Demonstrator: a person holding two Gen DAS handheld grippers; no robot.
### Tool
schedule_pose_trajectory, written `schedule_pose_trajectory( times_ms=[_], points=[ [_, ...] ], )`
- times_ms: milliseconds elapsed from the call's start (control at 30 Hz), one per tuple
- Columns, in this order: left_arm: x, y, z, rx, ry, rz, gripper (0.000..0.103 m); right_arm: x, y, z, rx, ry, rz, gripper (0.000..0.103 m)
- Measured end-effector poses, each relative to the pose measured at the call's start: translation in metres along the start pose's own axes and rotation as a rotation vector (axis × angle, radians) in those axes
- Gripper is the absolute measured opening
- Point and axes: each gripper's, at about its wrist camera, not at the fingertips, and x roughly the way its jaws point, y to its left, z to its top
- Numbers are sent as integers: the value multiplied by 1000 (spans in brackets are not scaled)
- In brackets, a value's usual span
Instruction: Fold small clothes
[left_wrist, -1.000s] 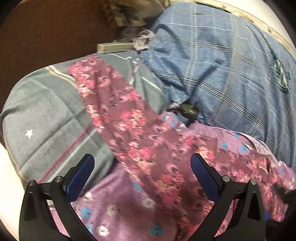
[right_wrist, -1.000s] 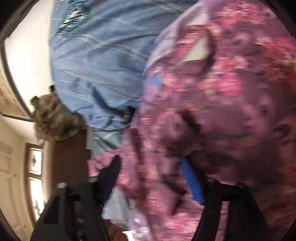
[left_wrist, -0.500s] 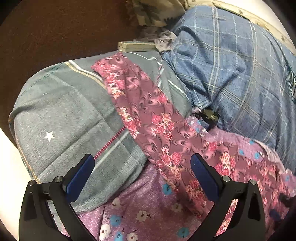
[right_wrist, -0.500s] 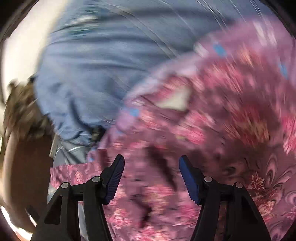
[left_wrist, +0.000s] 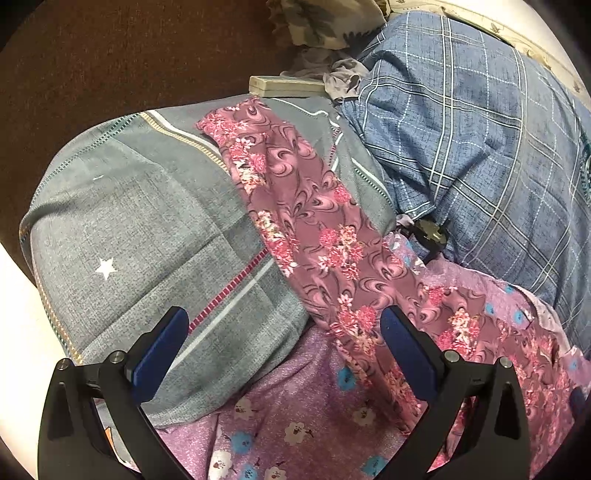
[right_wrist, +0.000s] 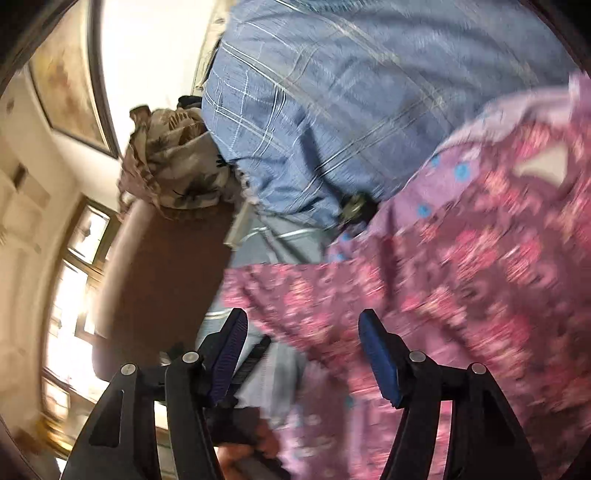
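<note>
A maroon floral garment (left_wrist: 317, 236) lies spread out, one long leg stretched diagonally across a grey pillow (left_wrist: 147, 221). It also shows blurred in the right wrist view (right_wrist: 461, 295). My left gripper (left_wrist: 282, 339) is open and empty, hovering above the garment's leg and the pillow's edge. My right gripper (right_wrist: 299, 343) is open and empty, above the end of the garment's leg.
A lilac flowered sheet (left_wrist: 295, 424) covers the bed. A blue plaid blanket (left_wrist: 480, 147) is bunched behind. A small dark object (left_wrist: 430, 234) sits by the blanket's edge. A brown headboard (left_wrist: 110, 55), a patterned cloth bundle (right_wrist: 173, 162) and a flat beige box (left_wrist: 284, 85) lie at the back.
The left gripper has pulled back, showing more of the pillow and the garment's leg. The right gripper let go of the garment, opened and swung toward the leg's end.
</note>
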Motion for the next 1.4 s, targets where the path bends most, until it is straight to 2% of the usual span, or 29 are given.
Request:
schedule_pose_trajectory(
  times_ms=[67,100,133,200,233,333,400,433,500,533,567,633,667,733,867,900,967,1067,1133,1267,1367,1400],
  points=[
    [-4,-6,-2,11,-8,-36,103,-12,-20,0,8,-24,-113,61],
    [-6,-9,-3,21,-12,-54,103,-19,-35,1,19,-35,-172,55],
    [-9,-17,-5,43,-18,-84,103,-28,-49,0,31,-49,-227,42],
    [-15,-34,-11,96,-30,-139,103,-43,-78,4,26,-89,-392,31],
    [-20,-49,-17,147,-35,-183,103,-50,-92,6,14,-110,-482,30],
    [-32,-84,-32,264,-56,-255,103,-66,-125,4,27,-133,-600,30],
    [-35,-108,-45,357,-47,-276,103,-66,-142,1,29,-108,-673,27],
    [-29,-123,-55,423,-12,-253,103,-65,-146,-1,18,-100,-681,18],
    [-6,-144,-72,526,82,-154,103,-66,-141,-3,-22,-86,-689,19],
    [14,-151,-82,568,168,-96,103,-68,-138,-4,-34,-70,-690,22],
    [27,-151,-87,566,229,-81,103,-72,-134,-7,-47,-64,-685,23],
    [27,-140,-76,471,255,-136,103,-78,-118,-15,-87,-72,-662,28],
    [21,-135,-68,445,243,-160,103,-85,-113,-21,-120,-82,-645,29],
    [2,-115,-49,391,165,-198,103,-96,-104,-32,-176,-103,-607,35],
    [-23,-46,-5,162,37,-148,103,-111,-100,-54,-246,-127,-554,38],
    [-21,-21,13,75,21,-108,103,-113,-102,-58,-258,-129,-546,38],
    [-13,11,33,-27,35,-74,103,-113,-106,-61,-262,-134,-526,38],
    [3,37,54,-91,89,-81,103,-111,-114,-58,-228,-129,-485,38],
    [12,53,71,-161,91,-84,102,-108,-113,-55,-225,-122,-462,38],
    [35,62,94,-242,132,-138,93,-106,-101,-52,-286,-129,-453,38],
    [53,47,110,-218,148,-139,89,-105,-95,-50,-311,-128,-440,38],
    [54,48,111,-216,160,-136,85,-105,-95,-50,-314,-129,-440,38]
  ],
)
